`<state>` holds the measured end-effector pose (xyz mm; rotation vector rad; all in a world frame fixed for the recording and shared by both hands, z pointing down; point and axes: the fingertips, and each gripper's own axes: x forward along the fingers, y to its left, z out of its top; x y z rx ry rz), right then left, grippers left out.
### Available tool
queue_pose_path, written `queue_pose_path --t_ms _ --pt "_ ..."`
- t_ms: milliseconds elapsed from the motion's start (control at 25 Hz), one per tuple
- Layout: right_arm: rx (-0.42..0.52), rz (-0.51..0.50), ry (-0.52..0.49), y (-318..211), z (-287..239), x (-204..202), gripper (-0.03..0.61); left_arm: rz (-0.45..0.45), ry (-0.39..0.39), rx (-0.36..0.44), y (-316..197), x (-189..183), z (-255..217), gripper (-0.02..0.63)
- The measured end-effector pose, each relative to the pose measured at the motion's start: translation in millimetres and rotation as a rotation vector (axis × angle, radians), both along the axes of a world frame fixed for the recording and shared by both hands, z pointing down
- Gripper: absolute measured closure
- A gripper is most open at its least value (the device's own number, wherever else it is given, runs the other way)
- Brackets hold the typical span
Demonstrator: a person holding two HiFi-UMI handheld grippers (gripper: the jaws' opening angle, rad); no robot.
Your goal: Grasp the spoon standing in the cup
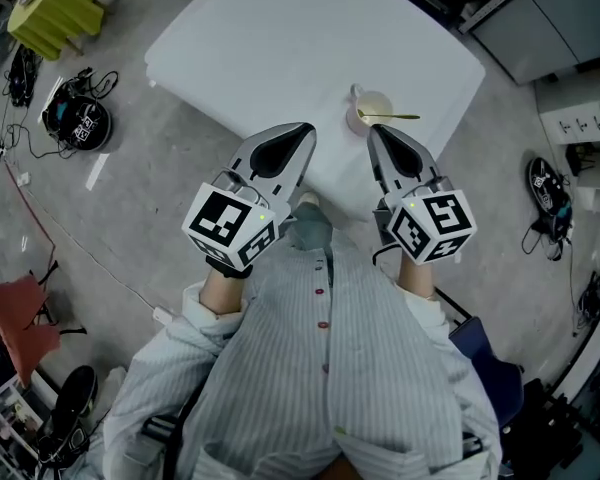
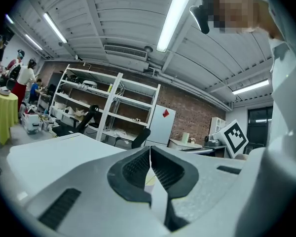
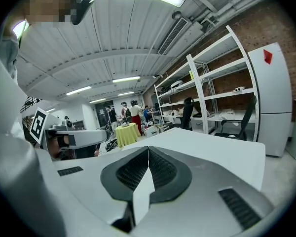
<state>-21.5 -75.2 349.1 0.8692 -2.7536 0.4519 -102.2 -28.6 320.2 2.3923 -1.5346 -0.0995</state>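
A pale cup (image 1: 370, 111) stands near the front edge of the white table (image 1: 280, 48), with a spoon (image 1: 388, 117) resting in it, its handle leaning out to the right. My left gripper (image 1: 307, 128) is held up in front of the person's chest, left of the cup, jaws together with nothing between them. My right gripper (image 1: 374, 131) hangs just short of the cup, also shut and empty. In the left gripper view the left gripper (image 2: 150, 149) points level across the room, as does the right gripper (image 3: 148, 151) in its own view; neither shows the cup.
Grey floor surrounds the table. Cables and a black device (image 1: 78, 121) lie at the left, a yellow-green covered table (image 1: 55, 6) at the top left, a red seat (image 1: 20, 318) at the lower left. Cabinets (image 1: 550, 18) and more gear stand to the right.
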Motion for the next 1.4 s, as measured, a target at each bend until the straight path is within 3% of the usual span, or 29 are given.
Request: queue_pose_path --t_ms 440,1400 --pt "0.024 0.104 0.007 -67.9 -8.8 28.4 0.569 0.118 -0.016 0.018 -80.3 25.8 -5.6 0.6" --pt "0.029 0.406 0.016 -111.2 -19.1 76.0 0.569 0.418 -0.038 0.021 -153.8 64.0 -8.5 0.6"
